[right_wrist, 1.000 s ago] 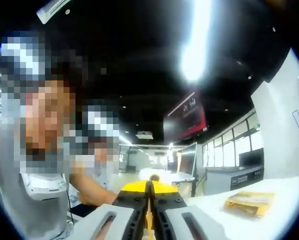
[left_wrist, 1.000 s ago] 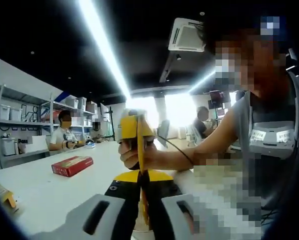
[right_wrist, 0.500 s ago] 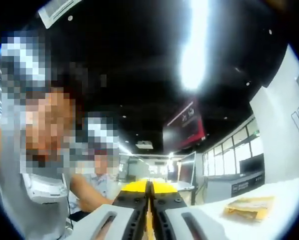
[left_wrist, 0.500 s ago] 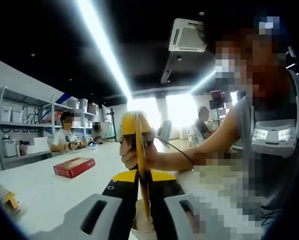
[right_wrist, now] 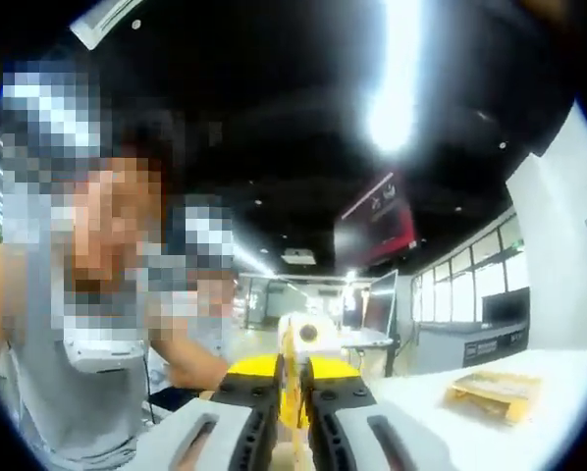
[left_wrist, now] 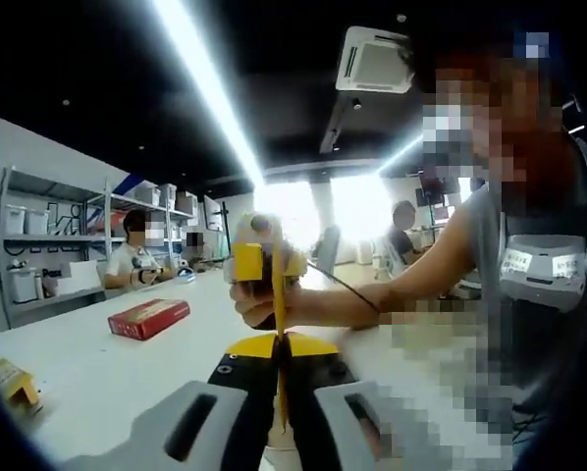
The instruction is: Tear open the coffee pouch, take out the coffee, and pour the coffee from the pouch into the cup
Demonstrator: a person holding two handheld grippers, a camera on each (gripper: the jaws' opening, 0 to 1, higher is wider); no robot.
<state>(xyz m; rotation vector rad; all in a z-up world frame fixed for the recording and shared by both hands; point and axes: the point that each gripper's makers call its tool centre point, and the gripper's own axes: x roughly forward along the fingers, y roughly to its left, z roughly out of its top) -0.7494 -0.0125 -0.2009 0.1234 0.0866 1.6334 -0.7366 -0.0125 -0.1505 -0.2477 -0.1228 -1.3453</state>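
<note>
A thin yellow coffee pouch (left_wrist: 278, 294) stands edge-on in the air, gripped from both sides. My left gripper (left_wrist: 279, 345) is shut on its near edge. Beyond it in the left gripper view, a hand holds my right gripper (left_wrist: 262, 263), clamped on the pouch's far part. In the right gripper view, the right gripper (right_wrist: 292, 371) is shut on the yellow pouch (right_wrist: 291, 392), and the left gripper (right_wrist: 305, 334) faces it just beyond. A pale cup rim (left_wrist: 270, 457) peeks out below the left jaws.
A red box (left_wrist: 148, 319) lies on the white table (left_wrist: 87, 378), with a small yellow packet (left_wrist: 9, 381) near its left edge. Another yellow pouch (right_wrist: 495, 392) lies on the table to the right. Shelving (left_wrist: 38, 265) and seated people are at the back.
The two grippers have stayed clamped on the pouch. The right gripper has shifted slightly lower, and the left gripper's head has come into sight in the right gripper view.
</note>
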